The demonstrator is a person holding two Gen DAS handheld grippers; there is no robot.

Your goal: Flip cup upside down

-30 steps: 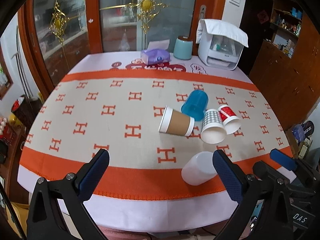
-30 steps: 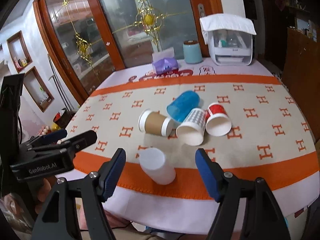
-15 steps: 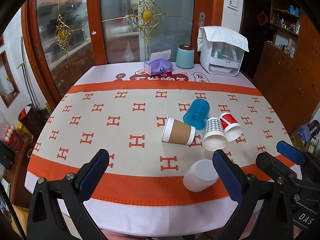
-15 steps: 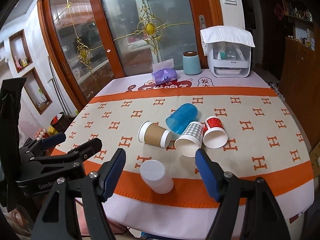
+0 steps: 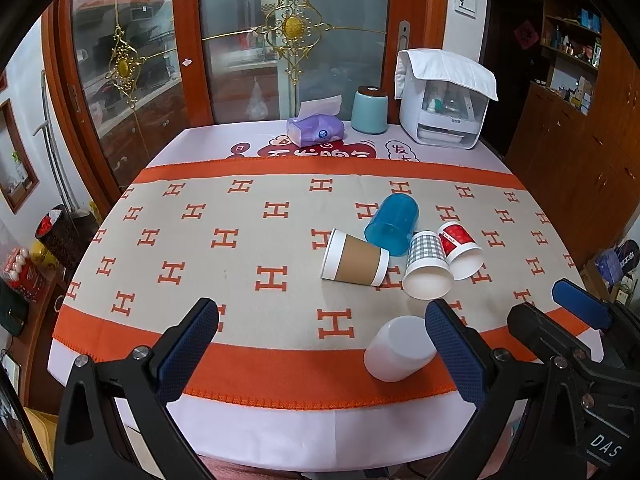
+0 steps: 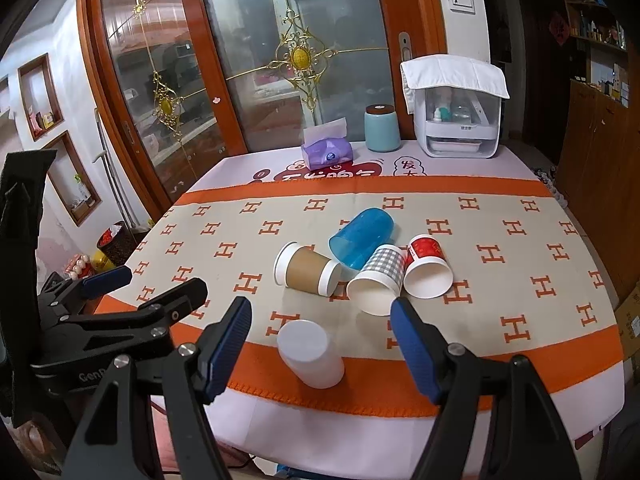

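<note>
Several cups lie on their sides on the orange-and-beige H-pattern cloth. A white plastic cup [image 5: 398, 350] [image 6: 310, 354] lies nearest the front edge. Behind it lie a brown paper cup [image 5: 354, 258] [image 6: 308, 270], a blue plastic cup [image 5: 394, 220] [image 6: 362, 238], a grey checked cup [image 5: 426, 266] [image 6: 378, 280] and a red cup [image 5: 458, 244] [image 6: 428, 266]. My left gripper [image 5: 322, 346] is open and empty above the front edge. My right gripper [image 6: 322, 344] is open and empty, with the white cup seen between its fingers.
At the table's back stand a purple tissue box [image 5: 316, 128], a teal canister [image 5: 370, 110] and a white appliance under a cloth [image 5: 444, 104]. Glass doors with wooden frames stand behind. Wooden cabinets line the right side. The right gripper shows in the left wrist view [image 5: 576, 320].
Both grippers have drawn back and risen from the table, so the cups look farther off. No cup has moved. Both stay open.
</note>
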